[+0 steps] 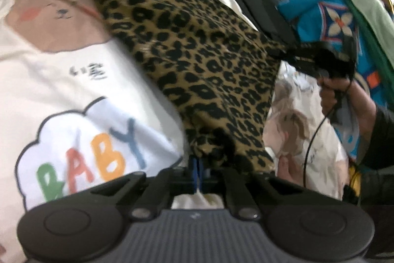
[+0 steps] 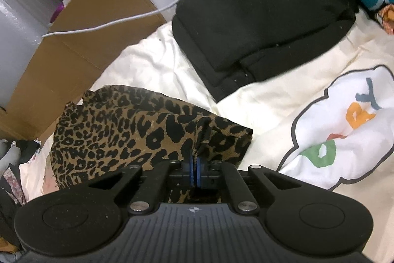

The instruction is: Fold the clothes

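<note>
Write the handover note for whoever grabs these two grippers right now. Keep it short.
Left gripper: shut on the leopard-print garment, near edge.
Right gripper: shut on the same garment, at another edge.
The garment hangs stretched between the two over the cream bedspread, partly lifted, its far end resting on the bed.
Done, as far as it shows: a folded black garment lies further back on the bed.
Left: lay the leopard piece flat, fold it, set it by the black one. A blue patterned cloth at the side may still need folding.
</note>
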